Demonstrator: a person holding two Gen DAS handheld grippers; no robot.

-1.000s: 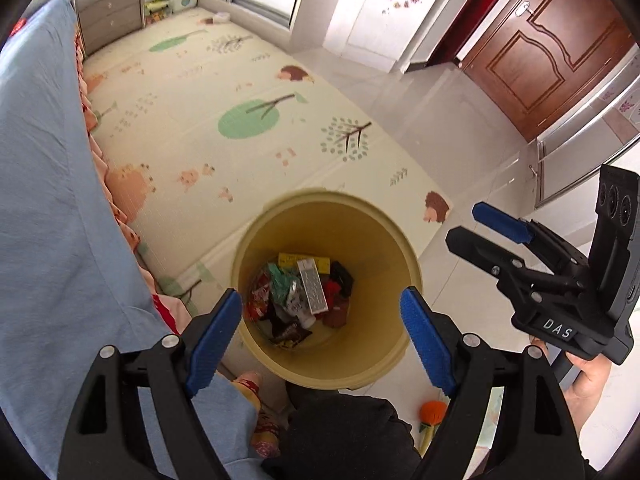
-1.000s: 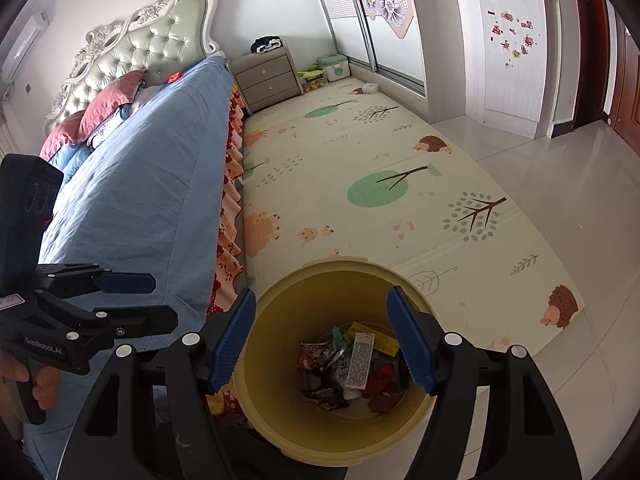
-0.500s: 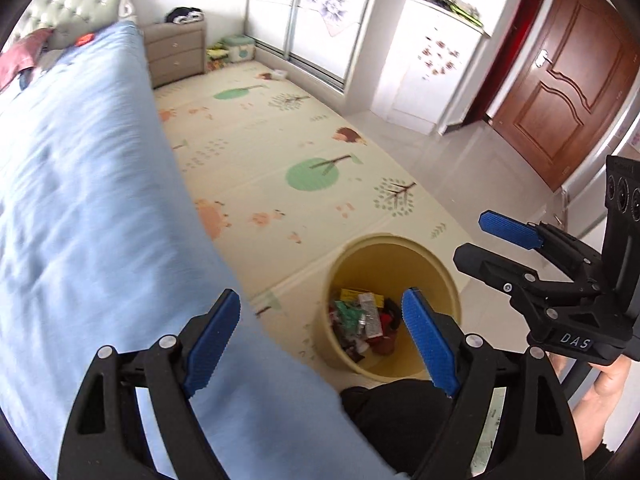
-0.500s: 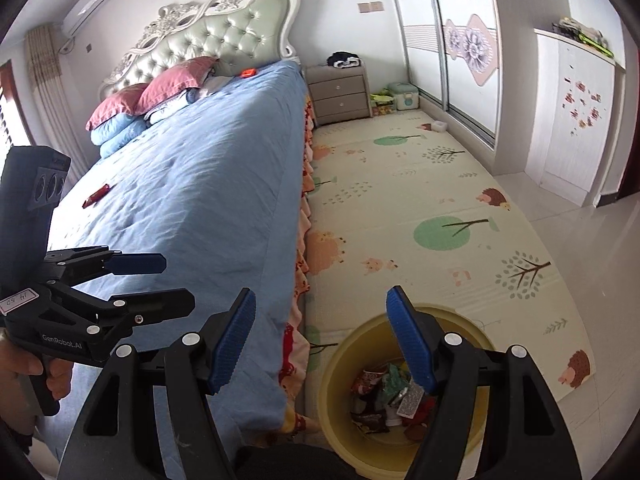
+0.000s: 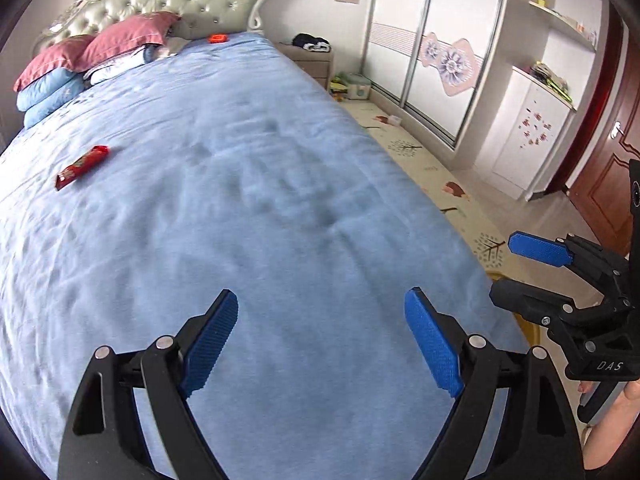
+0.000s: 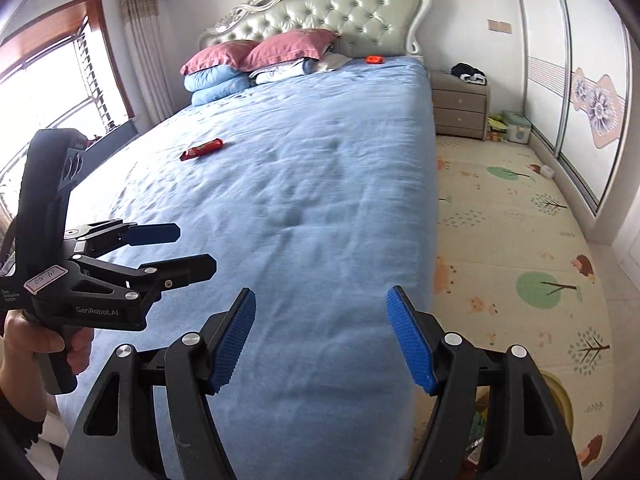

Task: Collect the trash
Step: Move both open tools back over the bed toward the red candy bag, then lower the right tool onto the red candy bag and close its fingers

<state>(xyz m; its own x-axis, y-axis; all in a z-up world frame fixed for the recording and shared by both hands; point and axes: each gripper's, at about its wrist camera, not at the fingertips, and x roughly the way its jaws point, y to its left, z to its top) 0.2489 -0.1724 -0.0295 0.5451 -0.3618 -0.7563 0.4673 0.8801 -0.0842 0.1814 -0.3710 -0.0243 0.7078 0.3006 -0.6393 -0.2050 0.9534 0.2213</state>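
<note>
A red snack wrapper [image 5: 81, 167] lies on the blue bed [image 5: 240, 208], far ahead and to the left; it also shows in the right wrist view [image 6: 201, 149]. A small orange-red item [image 5: 218, 38] lies near the headboard, also in the right wrist view [image 6: 373, 59]. My left gripper [image 5: 320, 340] is open and empty above the bed's foot. My right gripper [image 6: 320, 340] is open and empty over the bed's right edge. The yellow trash bin [image 6: 558, 390] with wrappers stands on the floor at the lower right, mostly hidden.
Pink and blue pillows [image 6: 256, 60] are stacked at the padded headboard [image 6: 340, 8]. A grey nightstand [image 6: 460, 104] stands beside the bed. A patterned play mat [image 6: 520, 248] covers the floor on the right. Sliding wardrobe doors [image 5: 432, 48] line the right wall.
Both grippers have swung up and left from over the trash bin to over the bed. The bin has dropped nearly out of view. Both grippers stay open.
</note>
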